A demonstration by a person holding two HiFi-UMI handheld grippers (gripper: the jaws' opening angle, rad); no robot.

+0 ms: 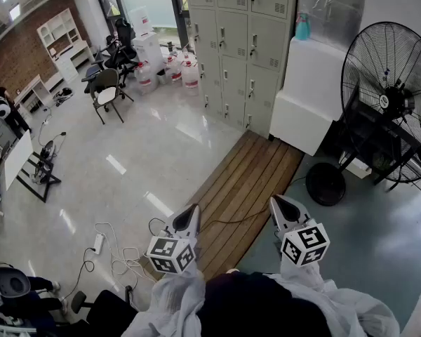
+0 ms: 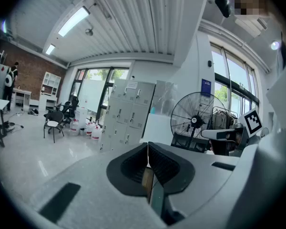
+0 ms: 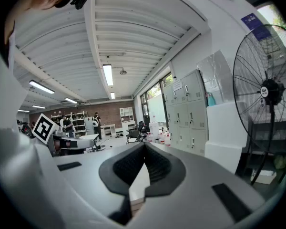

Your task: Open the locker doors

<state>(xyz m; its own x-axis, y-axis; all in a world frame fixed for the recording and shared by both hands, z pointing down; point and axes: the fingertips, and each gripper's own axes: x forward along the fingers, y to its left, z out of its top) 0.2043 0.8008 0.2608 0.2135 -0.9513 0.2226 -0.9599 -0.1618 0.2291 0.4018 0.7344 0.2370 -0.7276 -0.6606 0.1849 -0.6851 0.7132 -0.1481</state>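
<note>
**Head view, with both gripper views.** The left claw (image 1: 191, 210) and right claw (image 1: 276, 201) are held side by side in the near foreground. Both point toward the far end of the room and slightly downward.

- **Claws:** In the left gripper view the two jaws meet at their tips with nothing between them. The right gripper view shows the same, with the jaws pressed together and empty.
- **Lockers:** The lockers (image 1: 231, 48) are a grey bank of small doors with handles. They stand at the far end, well apart from both claws, and every door in view is closed.
- **Wooden flooring:** A strip of wooden flooring (image 1: 245, 184) runs from beneath the claws to the foot of the lockers.
- **Right side:** Just right of the lockers stands a white block (image 1: 312, 97) with a blue bottle (image 1: 303, 27) on its top. Nearer, on the right, is a large black fan (image 1: 389, 100).
- **Left side:** Water jugs (image 1: 179, 69) cluster on the grey floor (image 1: 140, 153) left of the lockers, with a chair (image 1: 107, 90) farther left. Cables (image 1: 112, 251) lie on the floor near the left claw.
</note>
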